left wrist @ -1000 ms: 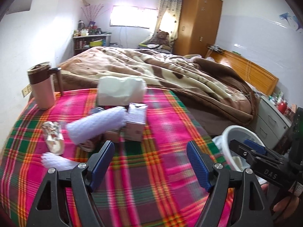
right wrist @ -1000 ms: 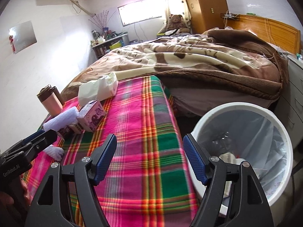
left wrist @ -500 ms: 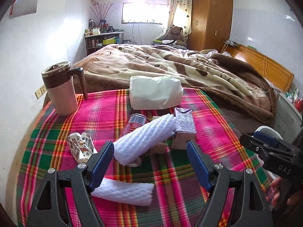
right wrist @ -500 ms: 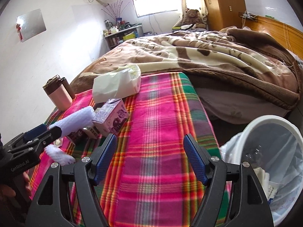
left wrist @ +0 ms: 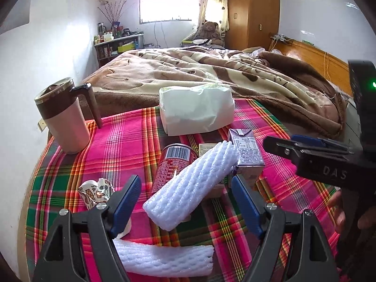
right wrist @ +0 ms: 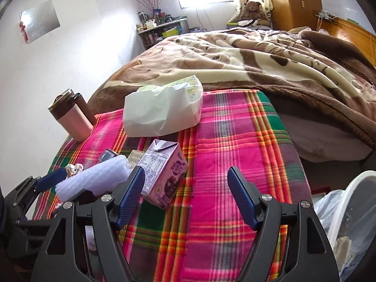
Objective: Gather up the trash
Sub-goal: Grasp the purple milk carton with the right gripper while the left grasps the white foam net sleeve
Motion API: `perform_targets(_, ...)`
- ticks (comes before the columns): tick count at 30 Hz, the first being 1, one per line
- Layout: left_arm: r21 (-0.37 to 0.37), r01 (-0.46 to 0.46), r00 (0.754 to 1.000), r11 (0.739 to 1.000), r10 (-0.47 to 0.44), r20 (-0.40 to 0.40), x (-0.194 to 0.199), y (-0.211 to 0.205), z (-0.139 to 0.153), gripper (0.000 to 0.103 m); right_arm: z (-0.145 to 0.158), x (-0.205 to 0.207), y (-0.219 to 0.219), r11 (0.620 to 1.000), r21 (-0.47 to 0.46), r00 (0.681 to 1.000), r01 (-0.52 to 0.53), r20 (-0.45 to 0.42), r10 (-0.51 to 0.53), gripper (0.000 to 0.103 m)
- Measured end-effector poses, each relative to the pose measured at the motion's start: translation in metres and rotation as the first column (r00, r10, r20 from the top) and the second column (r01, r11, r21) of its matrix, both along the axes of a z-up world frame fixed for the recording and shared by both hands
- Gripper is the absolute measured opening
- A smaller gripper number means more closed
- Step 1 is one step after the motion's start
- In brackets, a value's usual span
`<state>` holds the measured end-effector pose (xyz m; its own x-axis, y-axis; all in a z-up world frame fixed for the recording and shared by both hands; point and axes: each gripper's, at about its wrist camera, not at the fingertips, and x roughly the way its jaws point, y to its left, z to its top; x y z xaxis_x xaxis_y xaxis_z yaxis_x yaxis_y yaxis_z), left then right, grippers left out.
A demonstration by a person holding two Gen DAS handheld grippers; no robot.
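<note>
Trash lies on a plaid tablecloth point(left wrist: 127, 145). A white foam sleeve point(left wrist: 192, 185) leans over a red can point(left wrist: 174, 162), beside a purple juice carton point(left wrist: 246, 152). A second foam sleeve point(left wrist: 164, 258) lies flat at the near edge, and a crumpled printed wrapper point(left wrist: 94, 191) is at the left. My left gripper point(left wrist: 185, 204) is open, its jaws either side of the leaning foam sleeve. My right gripper point(right wrist: 186, 197) is open and empty just right of the juice carton point(right wrist: 164, 174). The white bin point(right wrist: 352, 216) with a plastic liner is at the lower right.
A pink and brown travel mug point(left wrist: 63, 119) stands at the table's back left. A white tissue pack point(left wrist: 195, 110) lies at the back middle. A bed with a brown blanket point(left wrist: 211, 70) is behind the table. A wardrobe point(left wrist: 253, 11) stands at the far wall.
Both grippers have moved left and closer to the trash pile. The bin has slid toward the right edge of the right wrist view. The left jaws now flank the leaning foam sleeve.
</note>
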<state>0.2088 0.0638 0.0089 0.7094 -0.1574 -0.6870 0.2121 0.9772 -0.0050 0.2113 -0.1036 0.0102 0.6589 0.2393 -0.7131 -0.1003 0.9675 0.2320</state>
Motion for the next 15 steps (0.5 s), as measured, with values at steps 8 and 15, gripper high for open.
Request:
perform_targets(8, 0.0, 0.037, 0.998, 0.999, -0.037, -0.045, 0.011, 0.0, -0.011, 0.081, -0.008, 0.021, 0.007, 0.999, 0.047, 0.999, -0.006, -0.051, 0.009, 0.074)
perform_targets(15, -0.043, 0.052, 0.996, 0.998, -0.055, -0.068, 0.015, -0.001, -0.016, 0.08, -0.013, 0.037, 0.013, 0.997, 0.078, 0.995, -0.007, -0.101, 0.015, 0.074)
